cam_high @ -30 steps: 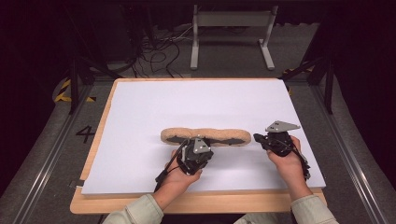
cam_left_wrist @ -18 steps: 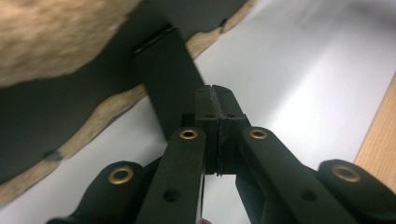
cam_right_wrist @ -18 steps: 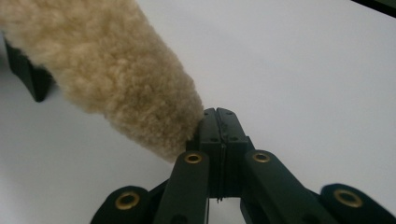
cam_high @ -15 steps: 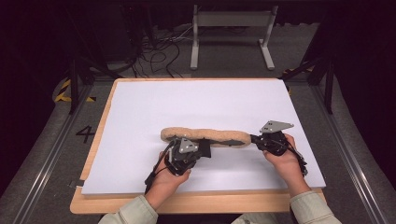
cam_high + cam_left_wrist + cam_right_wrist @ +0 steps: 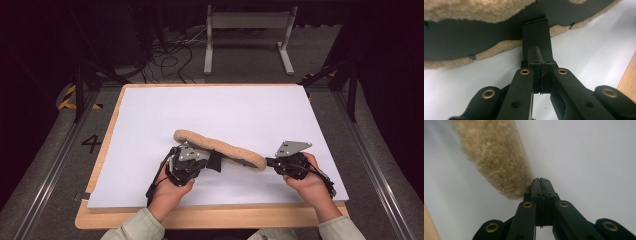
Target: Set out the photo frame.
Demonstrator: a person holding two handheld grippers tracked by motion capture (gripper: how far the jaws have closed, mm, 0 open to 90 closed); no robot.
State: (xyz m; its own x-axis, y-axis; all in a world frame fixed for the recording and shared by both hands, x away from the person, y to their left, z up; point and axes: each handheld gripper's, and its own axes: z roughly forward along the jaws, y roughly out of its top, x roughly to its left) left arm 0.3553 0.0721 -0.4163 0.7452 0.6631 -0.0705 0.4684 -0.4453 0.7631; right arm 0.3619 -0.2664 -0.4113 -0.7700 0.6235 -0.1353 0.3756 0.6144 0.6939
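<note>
Evidently both tools work the fleece pad (image 5: 220, 149) as pushers; the left gripper (image 5: 541, 72), jaws closed on nothing, presses its tip against the black strap (image 5: 535, 32) just ahead; the right gripper (image 5: 541, 185), also closed empty, nudges the pad's end beside its tip, slanting it on the white board (image 5: 250, 110).

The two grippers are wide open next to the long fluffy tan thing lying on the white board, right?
Not quite. Both are shut, not wide open. The left hand-held gripper has its jaws pressed together in the left gripper view, and the right hand-held gripper likewise in the right gripper view. The rest holds: the long fluffy tan thing lies on the white board.
</note>
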